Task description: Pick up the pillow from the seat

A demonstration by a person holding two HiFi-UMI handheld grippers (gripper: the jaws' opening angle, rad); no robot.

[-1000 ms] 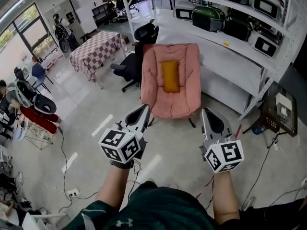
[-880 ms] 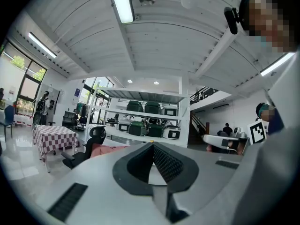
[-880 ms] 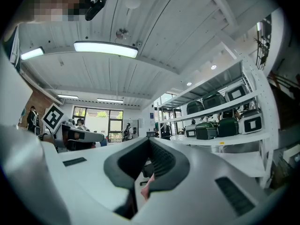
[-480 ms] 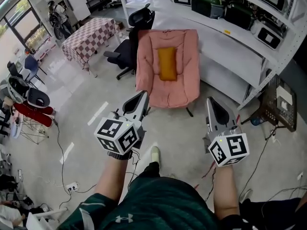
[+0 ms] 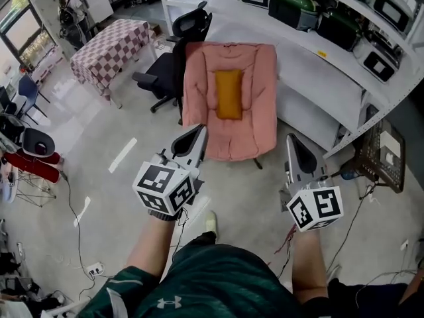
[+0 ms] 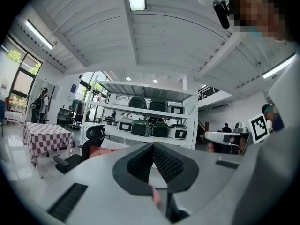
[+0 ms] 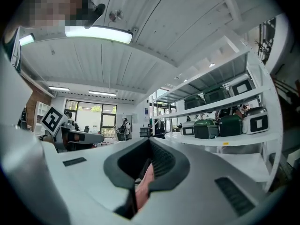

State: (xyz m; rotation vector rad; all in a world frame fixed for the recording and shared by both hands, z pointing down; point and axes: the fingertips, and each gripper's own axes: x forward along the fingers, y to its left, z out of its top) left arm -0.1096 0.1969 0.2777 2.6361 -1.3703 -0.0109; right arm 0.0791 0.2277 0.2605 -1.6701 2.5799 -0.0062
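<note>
The mustard-orange rectangular fabric pillow lies lengthwise in the middle of the pink quilted padded chair, upper centre of the head view, well apart from both grippers. It looks light, soft and squashy, neither fragile nor slippery. Pinched at one corner it would probably sag, so a pinch on each long edge, or on the two short ends, should lift it evenly. The padding beneath could be caught along with it.

The left gripper and right gripper sit lower centre, each with its fingers pressed together and nothing between them. They would have to spread before any grasp.

Bare floor lies between them and the chair's front edge. A black office chair stands just beside the pink chair's left side, and a white metal shelving rack carrying green and black cases stands close on its right. A checkered-cloth table is at upper left. None of these appears to block a front approach.
</note>
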